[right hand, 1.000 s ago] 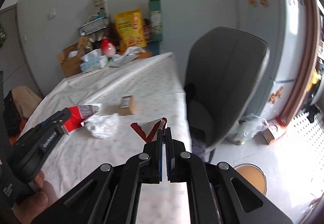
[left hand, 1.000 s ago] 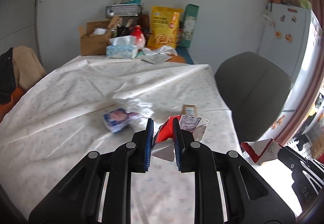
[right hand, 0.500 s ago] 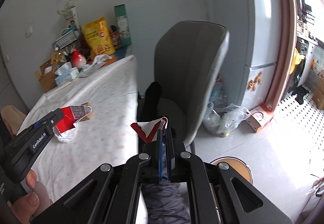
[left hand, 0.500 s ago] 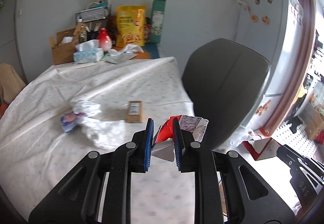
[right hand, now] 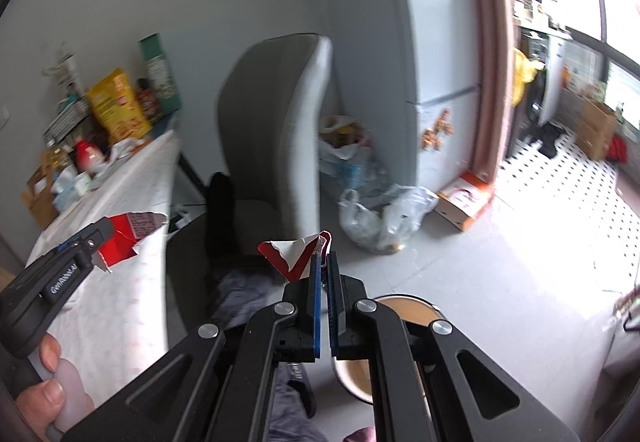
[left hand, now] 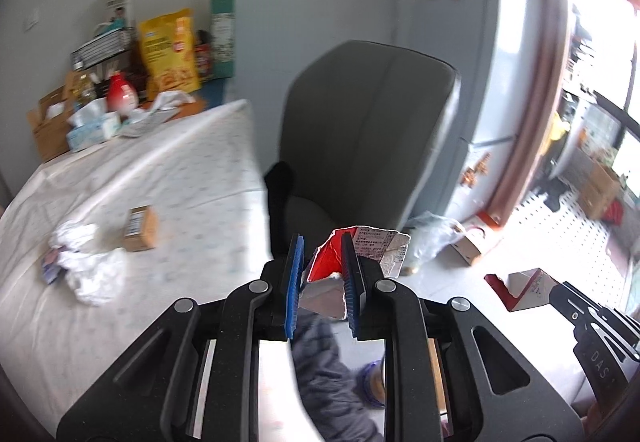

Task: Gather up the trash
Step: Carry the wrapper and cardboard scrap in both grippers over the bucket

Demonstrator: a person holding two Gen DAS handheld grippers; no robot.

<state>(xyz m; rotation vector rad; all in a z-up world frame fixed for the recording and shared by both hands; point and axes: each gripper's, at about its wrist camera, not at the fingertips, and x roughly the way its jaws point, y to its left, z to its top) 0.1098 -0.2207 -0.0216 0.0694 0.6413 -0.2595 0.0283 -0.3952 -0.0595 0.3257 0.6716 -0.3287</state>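
**Both grippers carrying torn carton pieces, off the table's edge**

My left gripper (left hand: pixel 320 266) is closed on a torn red-and-silver carton piece with printed text (left hand: pixel 362 248), held past the right edge of the white-clothed table (left hand: pixel 168 170), in front of the grey chair (left hand: pixel 368 130). My right gripper (right hand: pixel 325 270) is pinched nearly closed on a small red-and-white torn carton scrap (right hand: pixel 294 256), above a round tan bin (right hand: pixel 404 308) on the floor. A crumpled white tissue (left hand: pixel 86 268) and a small brown cardboard box (left hand: pixel 140 228) lie on the table.

"GenRobot.AI" reads along the left gripper (right hand: pixel 94 242); "DAS" shows on the right gripper (left hand: pixel 560 292).
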